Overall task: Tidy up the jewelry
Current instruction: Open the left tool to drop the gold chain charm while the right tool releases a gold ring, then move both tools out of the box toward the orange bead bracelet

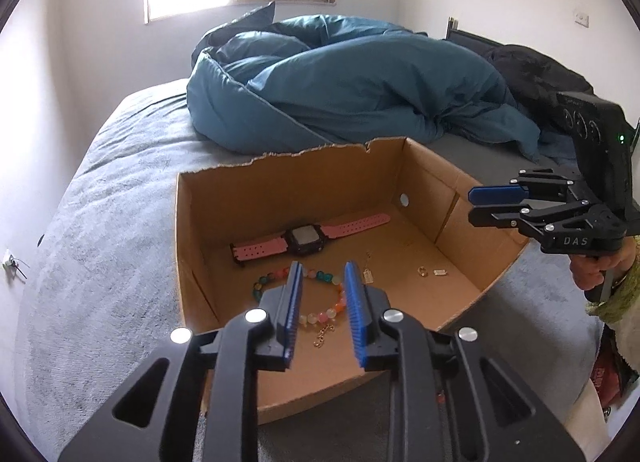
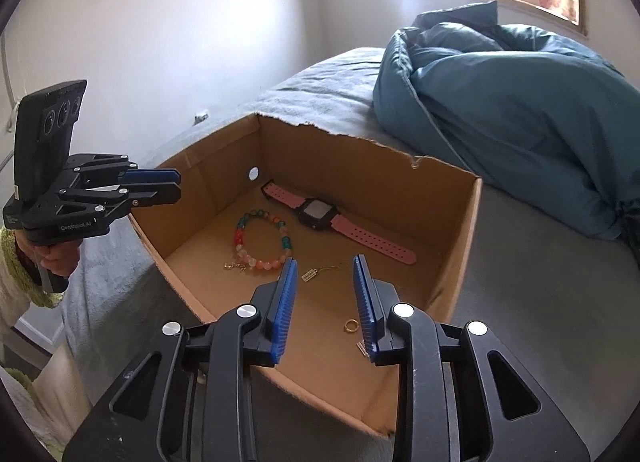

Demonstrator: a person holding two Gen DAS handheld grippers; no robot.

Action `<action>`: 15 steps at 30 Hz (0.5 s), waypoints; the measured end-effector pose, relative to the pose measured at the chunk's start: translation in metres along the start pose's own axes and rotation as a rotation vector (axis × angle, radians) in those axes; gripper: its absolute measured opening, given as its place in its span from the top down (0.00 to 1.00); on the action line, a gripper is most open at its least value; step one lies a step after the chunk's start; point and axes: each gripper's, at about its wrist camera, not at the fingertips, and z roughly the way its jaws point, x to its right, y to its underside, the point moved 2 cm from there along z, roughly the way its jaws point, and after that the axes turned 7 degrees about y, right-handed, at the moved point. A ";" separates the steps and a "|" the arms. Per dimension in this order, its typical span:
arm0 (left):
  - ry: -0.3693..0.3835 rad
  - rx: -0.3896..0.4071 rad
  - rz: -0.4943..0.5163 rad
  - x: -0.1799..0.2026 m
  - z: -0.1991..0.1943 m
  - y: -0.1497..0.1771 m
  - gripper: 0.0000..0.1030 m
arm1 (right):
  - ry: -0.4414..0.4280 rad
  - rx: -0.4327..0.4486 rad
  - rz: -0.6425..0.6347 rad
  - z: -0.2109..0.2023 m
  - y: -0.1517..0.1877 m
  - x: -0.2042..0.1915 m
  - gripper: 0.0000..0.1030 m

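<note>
Lying mid-frame on the floor of the cardboard box (image 2: 460,229), the beaded bracelet (image 2: 262,242) looks light, limp and slippery; pinch across one strand. Left tongs (image 1: 322,302) and right tongs (image 2: 324,294) both hover apart, empty.

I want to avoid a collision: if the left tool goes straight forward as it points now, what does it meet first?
Probably the beaded bracelet on the cardboard box floor, framed between the open left tool; depth is uncertain.
</note>
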 end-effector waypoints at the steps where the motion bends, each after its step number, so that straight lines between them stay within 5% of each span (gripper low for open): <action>1: -0.003 0.007 0.001 0.001 -0.004 0.000 0.77 | 0.003 0.004 0.005 -0.003 0.001 0.001 0.72; 15: -0.008 0.073 0.008 0.032 -0.078 0.034 0.71 | 0.009 0.066 0.097 -0.080 0.046 -0.006 0.68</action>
